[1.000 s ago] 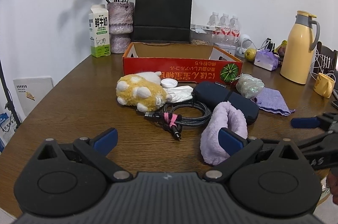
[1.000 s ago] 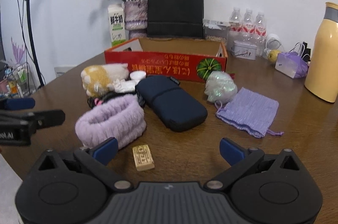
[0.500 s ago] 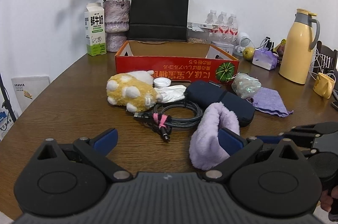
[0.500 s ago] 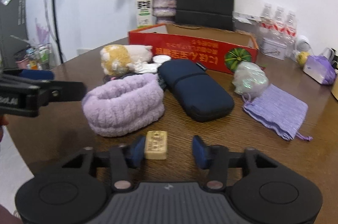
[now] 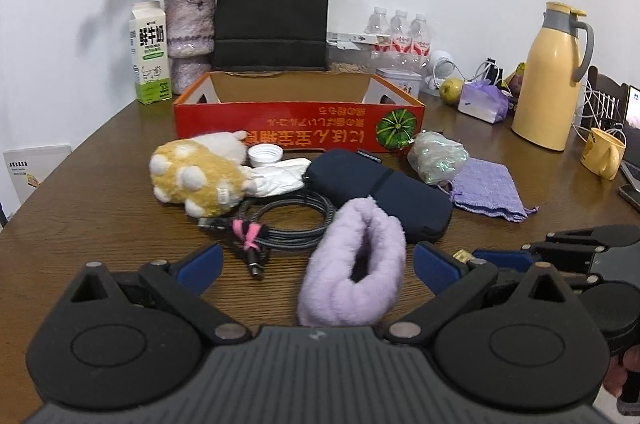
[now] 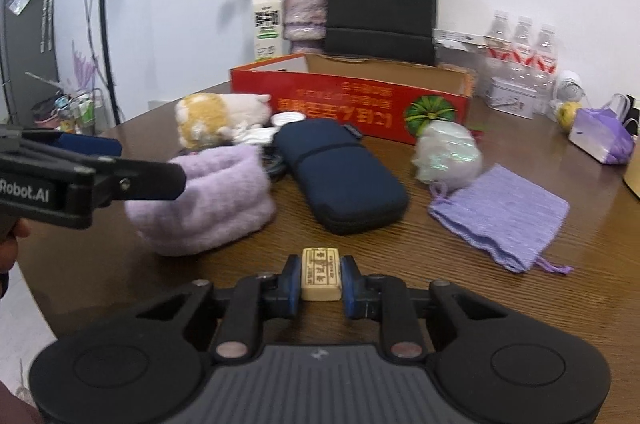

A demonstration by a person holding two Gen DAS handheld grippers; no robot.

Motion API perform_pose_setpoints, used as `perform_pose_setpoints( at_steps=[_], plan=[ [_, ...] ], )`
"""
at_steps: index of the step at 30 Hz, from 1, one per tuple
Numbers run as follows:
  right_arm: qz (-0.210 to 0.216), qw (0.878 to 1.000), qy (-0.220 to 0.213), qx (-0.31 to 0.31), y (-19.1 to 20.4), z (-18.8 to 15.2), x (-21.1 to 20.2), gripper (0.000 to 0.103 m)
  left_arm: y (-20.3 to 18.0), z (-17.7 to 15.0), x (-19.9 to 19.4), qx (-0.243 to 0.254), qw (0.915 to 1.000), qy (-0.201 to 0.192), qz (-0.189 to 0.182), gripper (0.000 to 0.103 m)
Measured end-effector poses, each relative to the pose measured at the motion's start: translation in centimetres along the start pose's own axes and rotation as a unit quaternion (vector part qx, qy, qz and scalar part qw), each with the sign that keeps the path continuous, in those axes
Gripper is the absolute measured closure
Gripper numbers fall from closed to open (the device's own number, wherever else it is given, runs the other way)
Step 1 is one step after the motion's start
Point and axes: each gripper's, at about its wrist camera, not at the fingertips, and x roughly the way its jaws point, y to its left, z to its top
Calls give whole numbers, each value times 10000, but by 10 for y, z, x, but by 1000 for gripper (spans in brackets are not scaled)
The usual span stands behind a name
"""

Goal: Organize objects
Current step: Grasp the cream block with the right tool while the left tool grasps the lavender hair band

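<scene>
My right gripper [image 6: 320, 282] is shut on a small tan block [image 6: 321, 274] with printed characters, just above the table's near edge. My left gripper [image 5: 316, 266] is open, its blue pads either side of a purple fuzzy band [image 5: 354, 266], which also shows in the right wrist view [image 6: 204, 200]. Beyond lie a coiled black cable [image 5: 286, 222], a yellow plush toy [image 5: 196, 180], a navy pouch [image 6: 340, 174], an iridescent ball [image 6: 446, 156] and a purple knit bag [image 6: 500, 212]. The red open box [image 5: 298, 128] stands behind them.
A milk carton [image 5: 150, 54], flower vase [image 5: 188, 36] and black paper bag [image 5: 272, 14] stand behind the box. Water bottles [image 5: 398, 34], a yellow thermos [image 5: 554, 76] and a yellow mug [image 5: 604, 152] are at the right. The round wooden table's [image 5: 80, 208] edge is near.
My right gripper has closed on the tan block and lifted it slightly. My left gripper has moved forward so the purple band lies between its open fingers.
</scene>
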Motion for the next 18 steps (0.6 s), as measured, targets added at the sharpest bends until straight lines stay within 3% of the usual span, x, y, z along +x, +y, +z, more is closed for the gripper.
perform_pose_setpoints(
  at_steps=[11, 13, 15, 18],
  plan=[
    [-182, 9997, -144, 94, -25, 2, -8, 83, -20, -5, 23, 141, 9997, 210, 48, 4],
    [-177, 9996, -165, 108, -25, 2, -9, 83, -21, -6, 27, 153, 9995, 276, 33, 11],
    [-171, 9996, -180, 126, -26, 3, -9, 83, -22, -6, 30, 137, 9993, 346, 12, 30],
    [-165, 9996, -190, 141, -25, 3, -9, 83, -22, -7, 33, 91, 9991, 413, -27, 50]
  ],
)
